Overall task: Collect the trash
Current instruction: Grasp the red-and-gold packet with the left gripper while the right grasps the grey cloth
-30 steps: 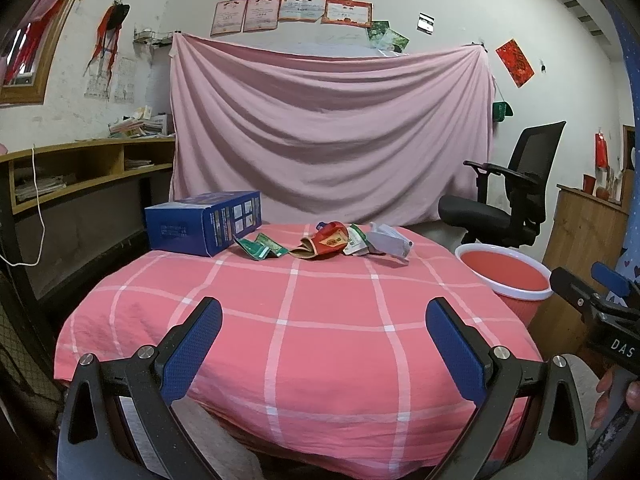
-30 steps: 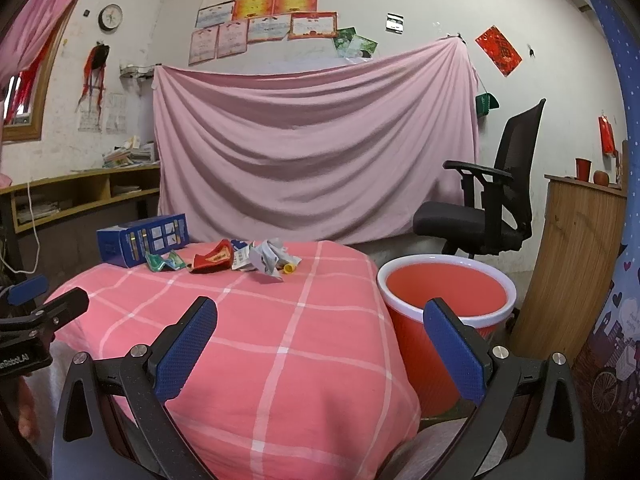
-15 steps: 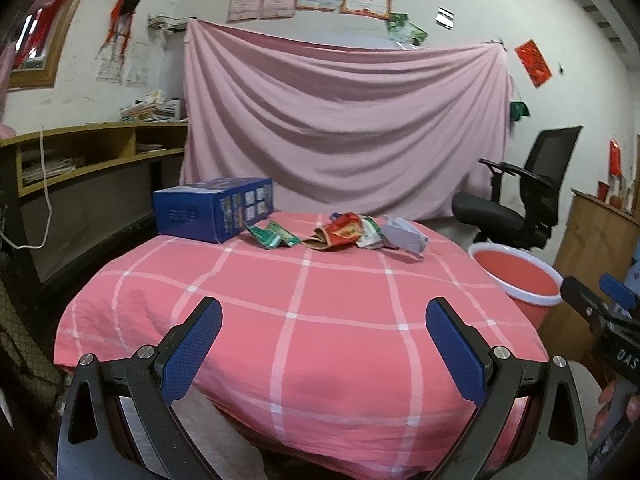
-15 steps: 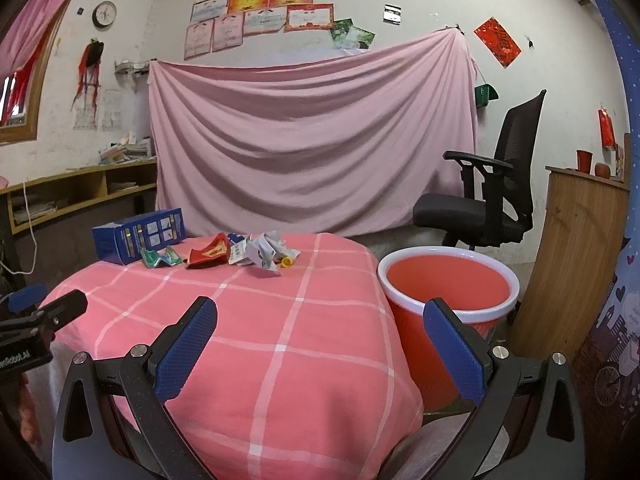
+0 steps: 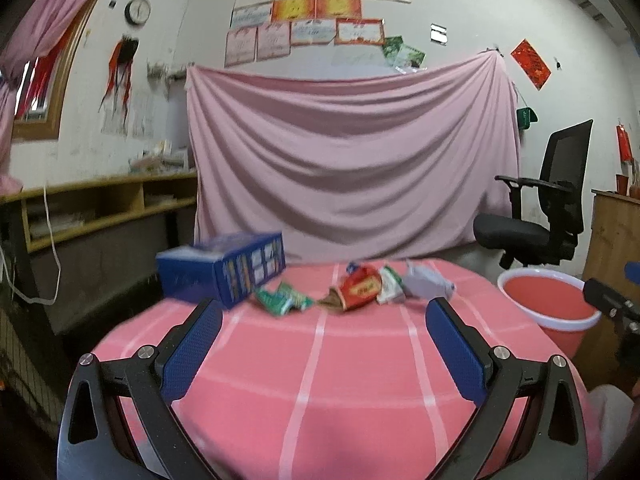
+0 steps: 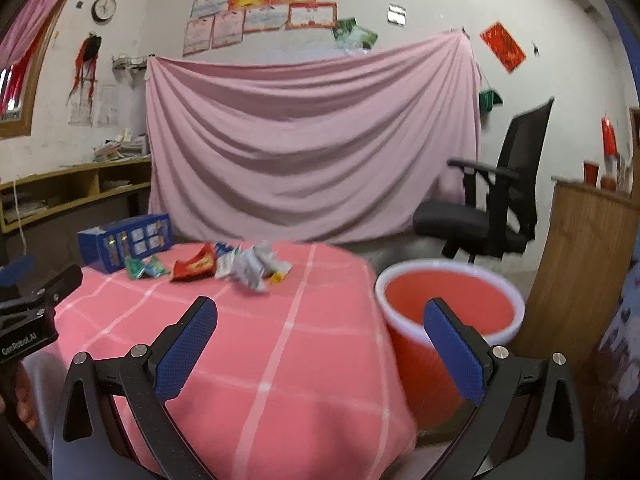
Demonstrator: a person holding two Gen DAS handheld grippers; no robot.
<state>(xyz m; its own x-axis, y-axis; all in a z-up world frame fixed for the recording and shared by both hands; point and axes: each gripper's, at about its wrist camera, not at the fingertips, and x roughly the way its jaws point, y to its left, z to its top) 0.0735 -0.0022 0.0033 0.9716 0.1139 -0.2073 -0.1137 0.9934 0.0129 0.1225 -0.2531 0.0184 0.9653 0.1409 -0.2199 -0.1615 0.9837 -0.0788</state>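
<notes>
Several crumpled wrappers lie in a row at the far side of the pink checked table (image 5: 320, 368): a green wrapper (image 5: 283, 299), a red packet (image 5: 358, 287), a white-green one (image 5: 390, 290) and a grey one (image 5: 427, 282). They also show in the right wrist view, with the red packet (image 6: 196, 267) and grey wrapper (image 6: 250, 269). A red bucket (image 6: 448, 304) stands on the floor right of the table, also in the left wrist view (image 5: 550, 303). My left gripper (image 5: 322, 338) and right gripper (image 6: 320, 336) are open and empty, well short of the wrappers.
A blue box (image 5: 224, 266) sits at the table's far left beside the wrappers. A black office chair (image 5: 536, 216) stands behind the bucket, a wooden cabinet (image 6: 580, 256) at the right, shelves (image 5: 100, 208) at the left. A pink sheet (image 5: 352, 160) hangs behind.
Both grippers have moved forward towards the table and risen a little; the wrappers and bucket appear larger. Both jaws stay open.
</notes>
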